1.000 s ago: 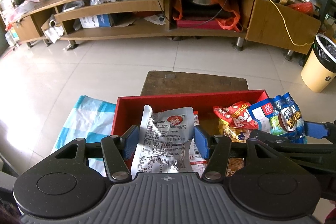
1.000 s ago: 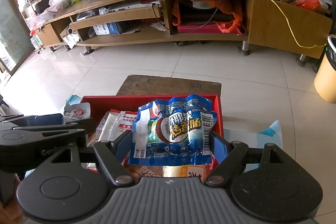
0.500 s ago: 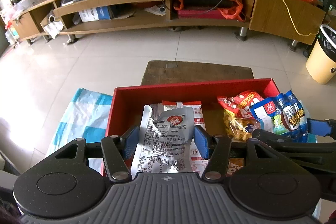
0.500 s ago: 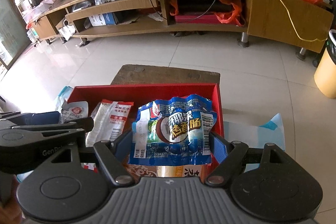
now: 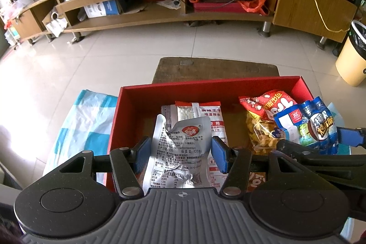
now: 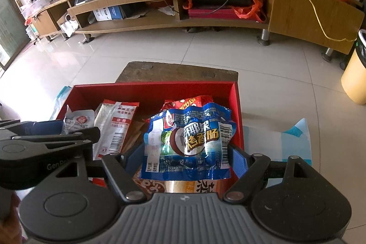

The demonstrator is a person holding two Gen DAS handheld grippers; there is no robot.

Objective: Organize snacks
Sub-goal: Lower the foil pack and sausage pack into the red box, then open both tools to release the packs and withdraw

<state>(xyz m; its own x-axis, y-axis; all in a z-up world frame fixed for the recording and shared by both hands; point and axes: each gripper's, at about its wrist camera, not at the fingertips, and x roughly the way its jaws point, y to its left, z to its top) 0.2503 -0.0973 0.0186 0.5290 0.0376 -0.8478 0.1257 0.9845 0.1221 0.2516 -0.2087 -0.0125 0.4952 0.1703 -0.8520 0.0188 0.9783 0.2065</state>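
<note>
Left gripper [image 5: 179,153] clamped on silver packet [image 5: 177,148]; right gripper [image 6: 186,160] clamped on blue sausage pack [image 6: 187,143]. Both packs now hang lower over red box [image 5: 205,86] than a second ago; box fills more of each view, far wall dropped toward middle. Grips unchanged. Inside box: white-red packet [image 5: 205,116], red chip bag [image 5: 265,116]. Box sits on blue-white cloth [image 5: 84,120]. Judgement: lowering phase nearly done, release into box comes next.
</note>
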